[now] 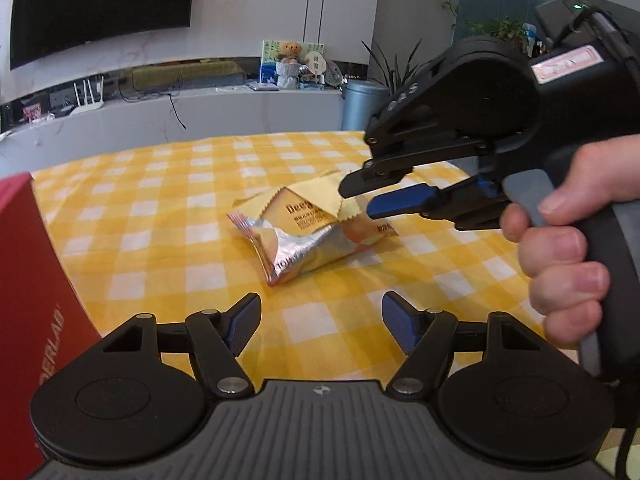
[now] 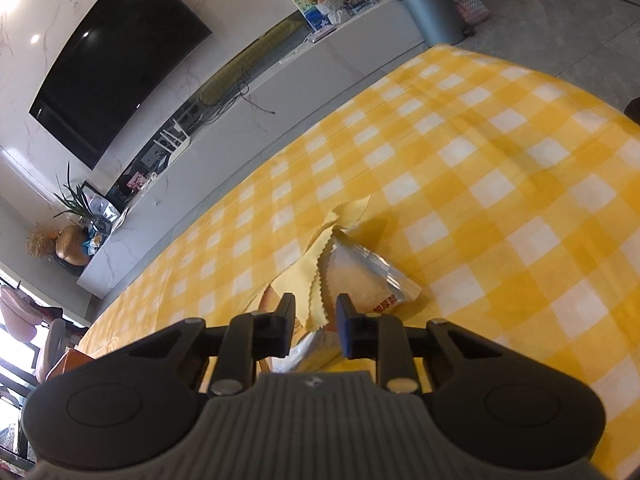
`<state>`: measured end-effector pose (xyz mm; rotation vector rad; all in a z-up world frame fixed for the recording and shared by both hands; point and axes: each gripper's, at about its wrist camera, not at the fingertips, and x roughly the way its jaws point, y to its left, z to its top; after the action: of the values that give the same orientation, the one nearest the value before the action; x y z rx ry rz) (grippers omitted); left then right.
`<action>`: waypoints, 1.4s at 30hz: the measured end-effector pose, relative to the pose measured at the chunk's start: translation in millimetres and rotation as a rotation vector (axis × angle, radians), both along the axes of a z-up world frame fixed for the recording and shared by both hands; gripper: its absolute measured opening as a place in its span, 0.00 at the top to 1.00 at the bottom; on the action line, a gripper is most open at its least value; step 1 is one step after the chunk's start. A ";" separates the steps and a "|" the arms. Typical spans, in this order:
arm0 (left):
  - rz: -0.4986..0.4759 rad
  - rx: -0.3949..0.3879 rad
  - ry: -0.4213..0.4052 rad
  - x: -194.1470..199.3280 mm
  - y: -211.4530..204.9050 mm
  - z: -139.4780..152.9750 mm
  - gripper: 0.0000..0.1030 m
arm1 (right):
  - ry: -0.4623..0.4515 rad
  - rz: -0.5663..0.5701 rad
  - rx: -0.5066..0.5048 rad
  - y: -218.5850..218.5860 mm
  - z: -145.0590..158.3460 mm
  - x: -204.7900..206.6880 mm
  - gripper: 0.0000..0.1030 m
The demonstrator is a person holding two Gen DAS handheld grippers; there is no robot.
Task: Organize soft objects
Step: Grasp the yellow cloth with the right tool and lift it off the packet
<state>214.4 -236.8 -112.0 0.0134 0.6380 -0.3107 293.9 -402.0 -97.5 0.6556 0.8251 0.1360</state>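
Note:
A silvery snack packet point(image 1: 296, 240) with orange print lies mid-table on the yellow checked tablecloth point(image 1: 160, 200). Draped over its far end is a pale yellow cloth point(image 1: 316, 196) with zigzag edges. My left gripper point(image 1: 320, 320) is open, a short way in front of the packet, with nothing between its blue pads. My right gripper point(image 1: 358, 200) comes in from the right in a person's hand point(image 1: 560, 260). Its jaws stand narrowly apart around the cloth's near corner. From the right wrist, the cloth point(image 2: 304, 280) shows in the gap of the right gripper point(image 2: 316, 316), the pads clear of it, and the packet point(image 2: 360, 276) lies just beyond.
A red box point(image 1: 28, 280) stands close at the left edge beside my left gripper. Past the table's far edge are a white counter point(image 1: 200, 112), a grey bin point(image 1: 362, 104) and a wall screen point(image 1: 100, 4). Bare tablecloth point(image 2: 500, 200) spreads to the right.

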 end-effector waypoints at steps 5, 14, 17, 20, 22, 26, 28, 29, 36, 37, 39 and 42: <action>0.017 0.013 0.012 4.6 -0.6 -4.6 0.21 | 0.023 0.006 -0.013 5.1 -9.6 8.4 0.79; 0.003 0.039 0.025 -8.9 -0.9 -11.0 0.21 | -0.023 0.055 -0.022 9.5 -4.7 9.6 1.00; -0.005 0.029 0.034 -13.9 -0.8 -10.2 0.21 | -0.027 0.068 -0.009 5.8 2.3 3.6 1.00; -0.008 0.010 0.044 -17.9 1.4 -6.6 0.21 | -0.045 0.100 -0.053 4.0 23.3 -10.2 1.00; -0.009 0.008 0.037 -18.9 1.4 -2.7 0.21 | -0.054 0.160 -0.176 10.1 44.7 -25.7 1.00; 0.005 0.004 0.023 -19.9 3.5 1.3 0.21 | -0.024 0.220 -0.397 19.2 60.3 -53.7 1.00; 0.013 -0.010 0.034 -18.7 6.4 2.3 0.21 | 0.020 0.225 -0.407 17.3 51.6 -57.3 1.00; 0.014 -0.017 0.041 -18.5 8.5 2.7 0.21 | 0.050 0.231 -0.425 17.5 44.6 -57.1 1.00; 0.018 -0.003 0.044 -18.8 12.7 2.6 0.21 | -0.027 0.158 -0.481 19.3 42.9 -51.0 0.23; 0.016 -0.011 0.047 -18.2 13.5 2.7 0.21 | -0.039 0.137 -0.445 17.9 44.6 -48.9 0.19; 0.016 -0.024 0.056 -17.4 15.2 2.5 0.21 | -0.018 0.107 -0.380 16.6 40.8 -39.7 0.17; 0.013 -0.029 0.063 -18.2 15.9 1.3 0.21 | 0.031 0.079 -0.352 19.9 26.9 -25.3 0.10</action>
<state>196.1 -221.0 -110.7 -0.0286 0.6952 -0.3085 268.6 -382.1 -70.6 0.2943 0.8796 0.0498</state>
